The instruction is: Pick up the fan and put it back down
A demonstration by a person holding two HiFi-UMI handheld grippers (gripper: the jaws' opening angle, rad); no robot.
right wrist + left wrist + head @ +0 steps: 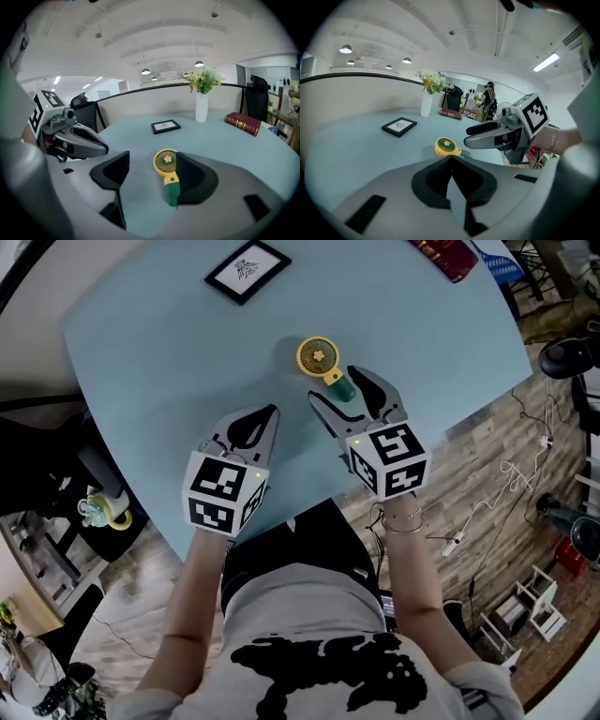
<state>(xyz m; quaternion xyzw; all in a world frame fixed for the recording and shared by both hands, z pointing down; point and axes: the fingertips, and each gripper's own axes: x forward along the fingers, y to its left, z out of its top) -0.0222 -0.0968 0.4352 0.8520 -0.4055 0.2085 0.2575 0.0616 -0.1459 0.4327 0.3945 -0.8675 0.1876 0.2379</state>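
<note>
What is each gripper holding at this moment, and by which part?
Nothing is held. The small yellow fan with a green handle lies between the open fingers of the right gripper, ungripped; the left gripper is shut and empty.

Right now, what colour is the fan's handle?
The fan's handle is green; the right gripper view shows it best.

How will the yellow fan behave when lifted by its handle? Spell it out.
The fan looks small and plastic: probably light and stiff. Its round head is wider than the slim green handle, so it may swing head-down. Lying flat on the table, it should slide, not roll.
</note>
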